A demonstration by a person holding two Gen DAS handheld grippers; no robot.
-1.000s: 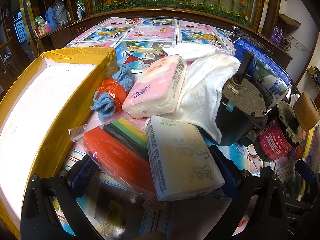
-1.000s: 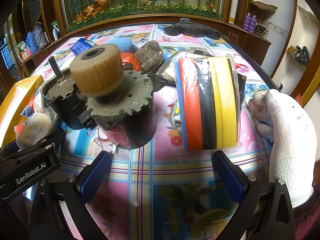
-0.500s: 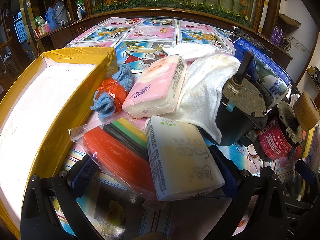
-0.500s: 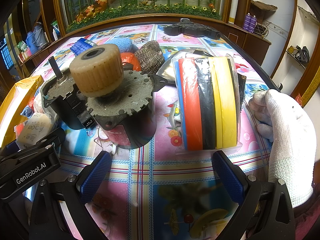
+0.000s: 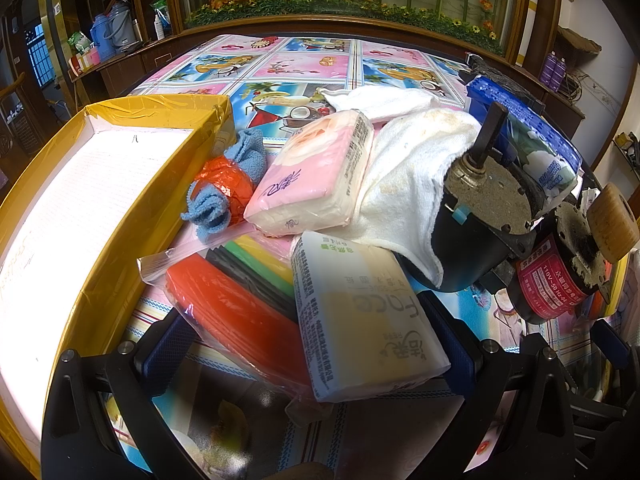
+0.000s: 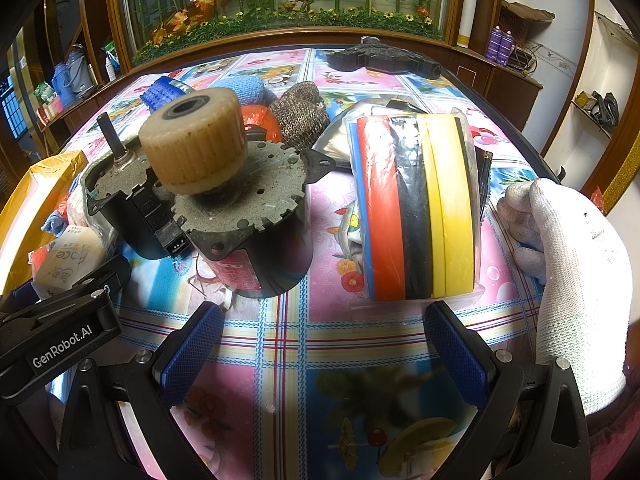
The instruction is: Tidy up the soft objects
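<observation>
1. Your left tool [image 5: 306,344] is spread wide and grips nothing. The white and pale-yellow plastic-wrapped tissue pack [image 5: 360,320] lies right between its blue pads, partly on top of the clear bag of red, black, green and yellow foam strips [image 5: 236,304]. I read that as a line-up for a first pick.
2. Ahead of that tool the pink tissue pack [image 5: 316,176] leans on the white terry towel [image 5: 404,184], with the blue cloth bundled with orange plastic [image 5: 228,188] beside it. The soft goods sit heaped next to the yellow-rimmed cardboard tray [image 5: 132,208] to the tool's left, most likely their destination.
3. The grey-topped black motor [image 5: 488,216] ahead and to the right is hard, so leave it out.
4. Your right tool [image 6: 320,348] is equally wide open over bare worktop [image 6: 288,344], with a second bag of coloured foam strips [image 6: 416,208] just ahead of it.
5. A white-gloved hand [image 6: 568,264] rests on the worktop to that tool's right.
</observation>
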